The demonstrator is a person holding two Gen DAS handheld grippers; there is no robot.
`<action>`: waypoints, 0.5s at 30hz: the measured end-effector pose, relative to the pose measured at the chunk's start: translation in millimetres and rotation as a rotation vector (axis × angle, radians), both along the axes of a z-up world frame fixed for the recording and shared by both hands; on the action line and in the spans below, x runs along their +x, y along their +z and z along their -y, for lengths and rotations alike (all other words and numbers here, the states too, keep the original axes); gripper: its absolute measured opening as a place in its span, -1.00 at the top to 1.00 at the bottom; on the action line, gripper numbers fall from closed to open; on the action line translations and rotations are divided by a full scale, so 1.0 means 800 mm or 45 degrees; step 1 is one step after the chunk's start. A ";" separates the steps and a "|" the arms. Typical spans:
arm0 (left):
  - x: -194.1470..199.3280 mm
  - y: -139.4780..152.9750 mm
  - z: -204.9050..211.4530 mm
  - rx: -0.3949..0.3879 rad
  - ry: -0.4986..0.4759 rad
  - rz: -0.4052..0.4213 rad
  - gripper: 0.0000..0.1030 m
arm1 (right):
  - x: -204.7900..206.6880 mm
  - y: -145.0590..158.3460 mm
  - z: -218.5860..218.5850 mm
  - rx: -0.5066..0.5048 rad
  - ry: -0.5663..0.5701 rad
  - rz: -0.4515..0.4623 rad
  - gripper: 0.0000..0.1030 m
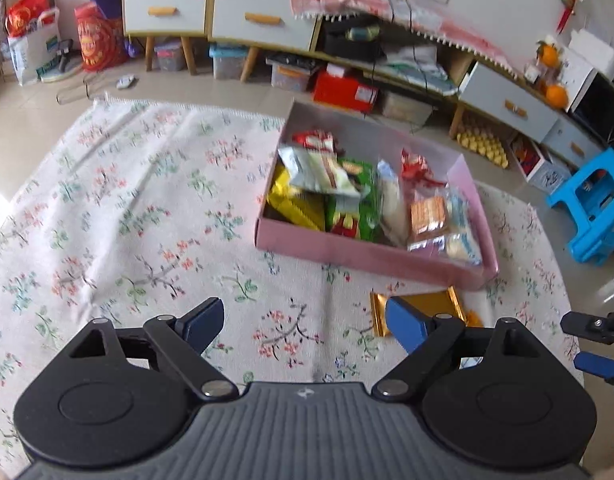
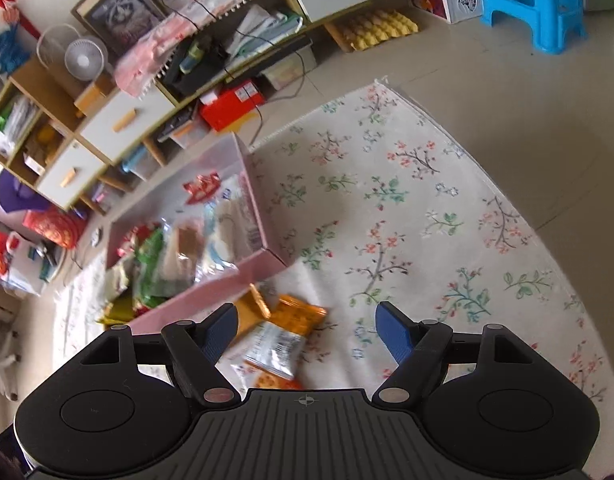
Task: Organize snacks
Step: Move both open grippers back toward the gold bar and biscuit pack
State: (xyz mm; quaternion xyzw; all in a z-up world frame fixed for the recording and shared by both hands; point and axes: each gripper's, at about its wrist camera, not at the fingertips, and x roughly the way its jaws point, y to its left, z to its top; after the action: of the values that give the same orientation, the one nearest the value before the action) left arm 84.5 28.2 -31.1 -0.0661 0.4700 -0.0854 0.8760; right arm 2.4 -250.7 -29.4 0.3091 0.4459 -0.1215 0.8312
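A pink box [image 1: 371, 254] full of snack packets sits on the floral rug [image 1: 127, 200], up and to the right of my left gripper [image 1: 305, 326]. That gripper is open with only rug between its fingers; a gold packet [image 1: 427, 304] lies just behind its right fingertip. In the right wrist view the pink box [image 2: 211, 288] is at upper left. My right gripper [image 2: 307, 332] is open above the rug. An orange and white snack packet [image 2: 283, 340] lies on the rug between its fingers, nearer the left one, untouched. The right gripper also shows at the left view's right edge [image 1: 599, 344].
A low cabinet with white drawers [image 1: 263, 20] runs along the far wall, with bins and a red box [image 1: 345, 90] under it. A blue plastic stool [image 1: 599, 204] stands off the rug's right side. Bare tile floor [image 2: 507, 60] borders the rug.
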 end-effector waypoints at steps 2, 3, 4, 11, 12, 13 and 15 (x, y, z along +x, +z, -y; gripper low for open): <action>0.001 -0.005 0.006 -0.025 -0.015 -0.032 -0.66 | 0.003 -0.004 0.005 0.038 -0.009 -0.002 -0.50; 0.001 -0.006 0.008 -0.029 -0.027 -0.037 -0.65 | 0.004 -0.004 0.005 0.050 -0.009 -0.003 -0.50; -0.002 -0.007 0.011 -0.025 -0.035 -0.032 -0.65 | 0.005 -0.005 0.005 0.056 -0.008 -0.004 -0.50; -0.009 -0.014 0.020 0.002 -0.068 -0.035 -0.66 | 0.015 -0.015 -0.005 0.061 0.042 -0.027 -0.50; -0.009 -0.015 0.020 0.003 -0.072 -0.039 -0.66 | 0.017 -0.016 -0.006 0.061 0.046 -0.032 -0.50; -0.008 -0.016 0.021 0.008 -0.074 -0.040 -0.66 | 0.018 -0.018 -0.007 0.060 0.048 -0.036 -0.50; -0.008 -0.017 0.022 0.016 -0.079 -0.040 -0.66 | 0.021 -0.021 -0.007 0.061 0.048 -0.042 -0.50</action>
State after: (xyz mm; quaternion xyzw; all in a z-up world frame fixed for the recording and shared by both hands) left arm 77.8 10.4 -44.6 -0.0474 0.4861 -0.1087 0.8658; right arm 19.2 -245.0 -45.9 0.3186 0.4679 -0.1002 0.8182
